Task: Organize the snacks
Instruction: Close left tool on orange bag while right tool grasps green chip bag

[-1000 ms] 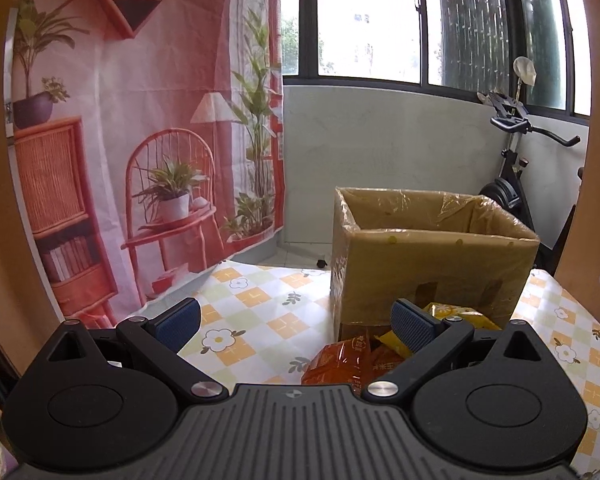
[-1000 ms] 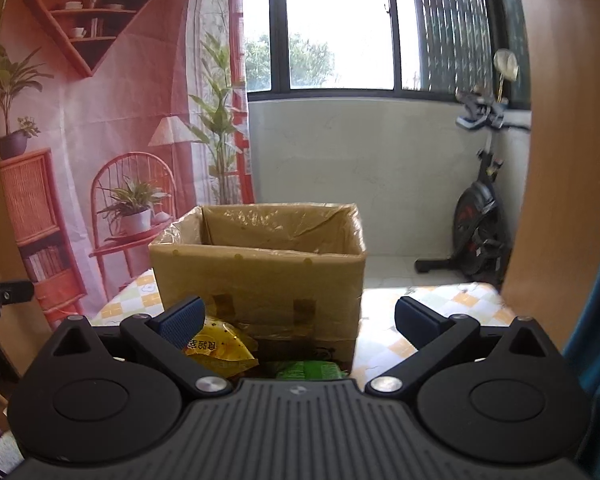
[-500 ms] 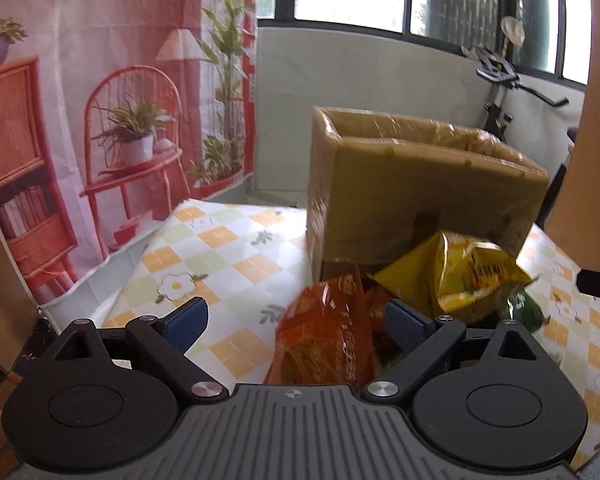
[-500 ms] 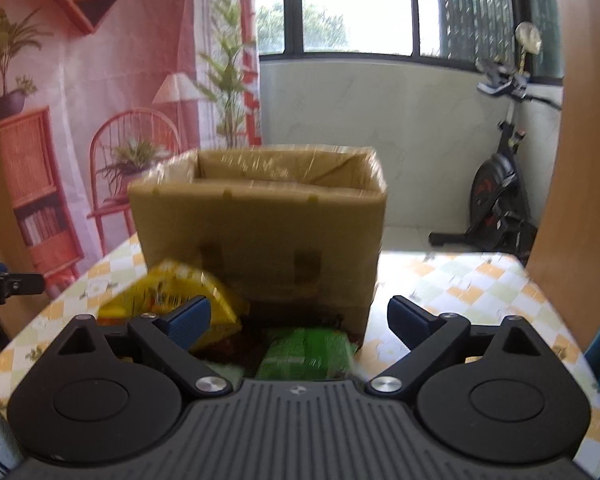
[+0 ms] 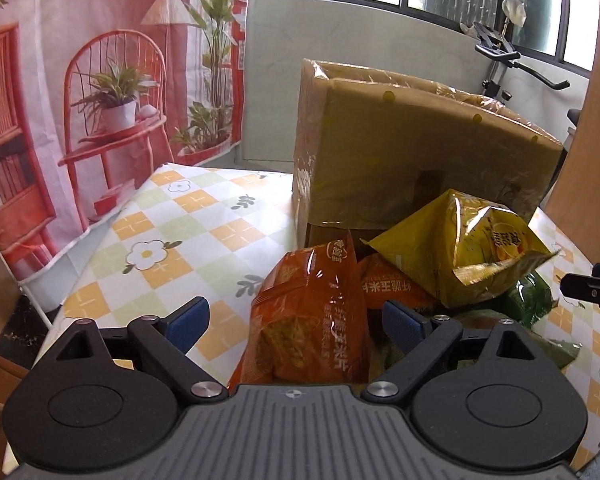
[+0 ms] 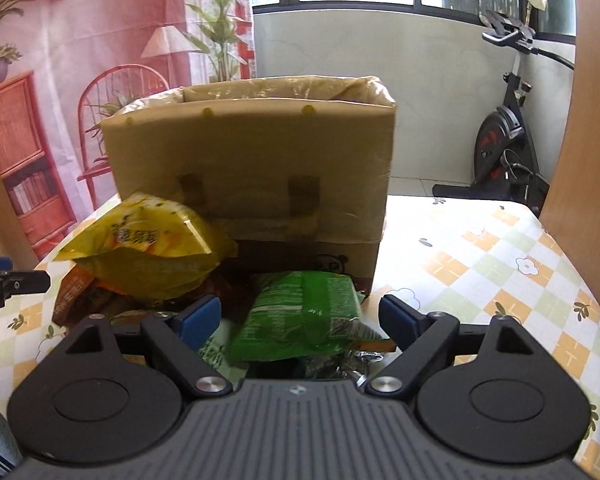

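Left gripper spread wide, orange snack bag between its fingers, not clamped. Right gripper also wide, green snack bag in the gap, unheld. Yellow snack bag sits atop the pile, left of green. Cardboard box stands just behind the pile on the checked tablecloth. Far right: exercise bike by the wall.
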{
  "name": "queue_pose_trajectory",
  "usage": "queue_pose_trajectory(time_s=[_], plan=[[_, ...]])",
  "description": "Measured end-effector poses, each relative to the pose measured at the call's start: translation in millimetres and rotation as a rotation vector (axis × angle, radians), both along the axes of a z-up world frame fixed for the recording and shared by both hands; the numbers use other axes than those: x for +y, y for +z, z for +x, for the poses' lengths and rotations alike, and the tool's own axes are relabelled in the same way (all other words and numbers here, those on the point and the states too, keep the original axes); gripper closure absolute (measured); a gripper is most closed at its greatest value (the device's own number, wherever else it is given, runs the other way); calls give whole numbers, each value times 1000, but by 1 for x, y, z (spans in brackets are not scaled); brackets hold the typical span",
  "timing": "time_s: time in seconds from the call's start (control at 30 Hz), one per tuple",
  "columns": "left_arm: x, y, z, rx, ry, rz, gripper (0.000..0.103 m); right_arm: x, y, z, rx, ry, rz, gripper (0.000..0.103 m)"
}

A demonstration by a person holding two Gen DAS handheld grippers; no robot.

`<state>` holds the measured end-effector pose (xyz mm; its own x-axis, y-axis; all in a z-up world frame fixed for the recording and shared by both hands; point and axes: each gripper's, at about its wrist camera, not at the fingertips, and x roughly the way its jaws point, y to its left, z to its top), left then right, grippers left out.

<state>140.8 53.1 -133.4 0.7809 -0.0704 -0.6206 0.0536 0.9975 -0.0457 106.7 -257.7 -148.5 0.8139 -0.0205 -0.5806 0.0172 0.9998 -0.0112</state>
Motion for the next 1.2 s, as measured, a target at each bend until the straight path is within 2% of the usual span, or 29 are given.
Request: queue_pose_trajectory(time_s=[0.2,0.37,0.73,0.97,1.03,1.2], plan=[[-9,-17,24,31,-36,5,10,-9,-9,10,29,-14,15,15],[-14,-37,34,98,-65,37,10,-15,-18,17,58,-13,15,15],[-10,-49,46,139,-47,28,13,-26,-35,48,108,-11,59,14],[-10,-43,35,128,-53,6,26,-21,-44,71,145,39,93,13],[-10,-43,34,116,-56,10,30,-19,-47,77,154,39,83,10],[-2,-41,32,119,-3,-17,35,-15,-55,84,152,44,55,8]])
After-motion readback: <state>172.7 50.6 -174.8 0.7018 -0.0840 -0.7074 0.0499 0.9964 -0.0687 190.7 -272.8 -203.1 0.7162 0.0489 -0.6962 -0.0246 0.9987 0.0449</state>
